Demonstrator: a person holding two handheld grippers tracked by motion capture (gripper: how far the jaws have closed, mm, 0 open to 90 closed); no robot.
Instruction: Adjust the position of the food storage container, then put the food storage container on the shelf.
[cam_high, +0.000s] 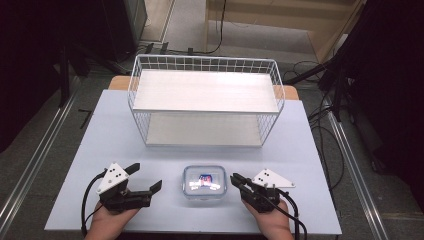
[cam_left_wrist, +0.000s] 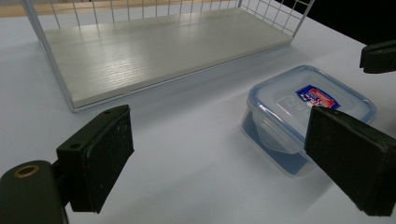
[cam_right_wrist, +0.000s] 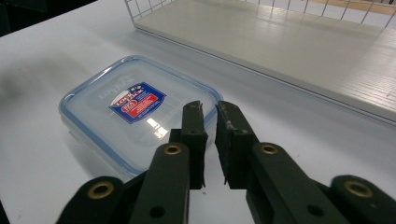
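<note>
High view, nearest first: two hands come in at the bottom edge, each holding one gripper. The left gripper (cam_high: 148, 176) has its fingers spread wide apart and grips nothing; the right gripper (cam_high: 234, 178) has its fingers drawn nearly together, a thin gap between them, also gripping nothing. Between the two, on the pale tabletop (cam_high: 90, 165), sits one clear plastic container (cam_high: 204, 181) with a blue-rimmed lid snapped on and a red-and-blue label on top. Neither gripper touches it; each waits just beside it, one on either side.

Beyond the container stands one white wire rack (cam_high: 205, 100) with two shelves, an upper board and a lower one, both bare.

This looks like the approach step, before any grasp. Placing the container into the rack seems the likely aim. The next move would call for the open left fingers to close across the container's side walls, or for the right fingers to open first.
</note>
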